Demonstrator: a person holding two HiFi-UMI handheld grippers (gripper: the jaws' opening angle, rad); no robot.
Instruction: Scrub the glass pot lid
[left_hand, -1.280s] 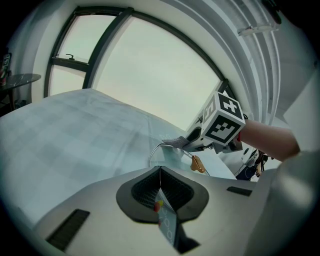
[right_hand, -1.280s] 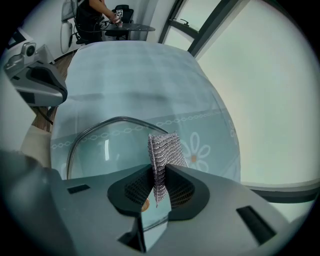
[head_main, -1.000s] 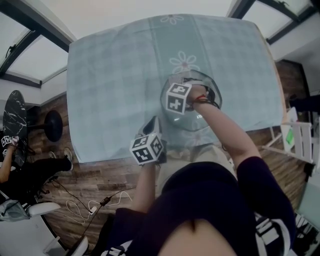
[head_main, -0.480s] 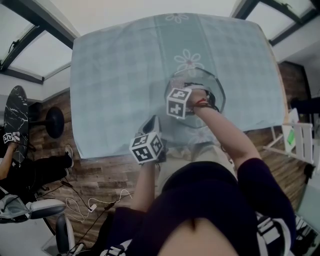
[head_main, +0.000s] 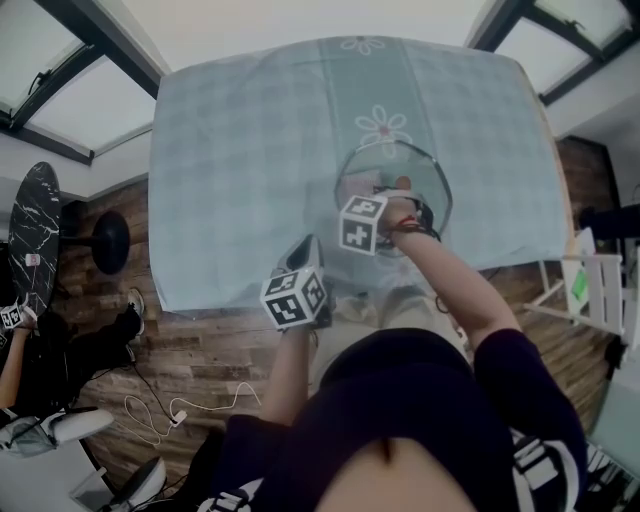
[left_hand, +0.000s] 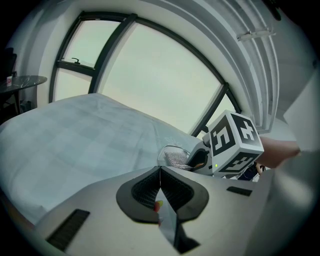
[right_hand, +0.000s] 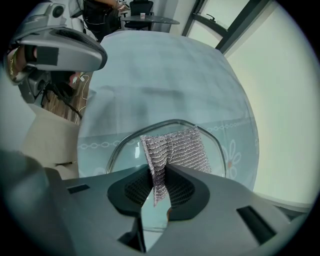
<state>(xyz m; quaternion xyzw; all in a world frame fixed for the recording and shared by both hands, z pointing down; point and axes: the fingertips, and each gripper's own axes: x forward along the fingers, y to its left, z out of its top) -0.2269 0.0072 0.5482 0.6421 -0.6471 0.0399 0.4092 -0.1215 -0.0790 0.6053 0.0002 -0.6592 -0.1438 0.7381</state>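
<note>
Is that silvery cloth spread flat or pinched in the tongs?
Pinched: the right tongs are shut on a fold of the silvery mesh scrubbing cloth, its free end fanning over the glass pot lid.

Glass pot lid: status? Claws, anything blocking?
Right claw shut on metallic scouring cloth, cloth against glass pot lid. Left claw shut, off the lid. No obstruction visible.

Soft, even daylight is coming in through the big windows (left_hand: 150, 75), which are washing out to a flat pale glow, and it is lighting the cloth-covered worktop (head_main: 250, 150) with hardly any shadow. Every view is bending strongly toward its edges, the two gripper views are darkening into black corners, and the head view is looking slightly soft throughout.
</note>
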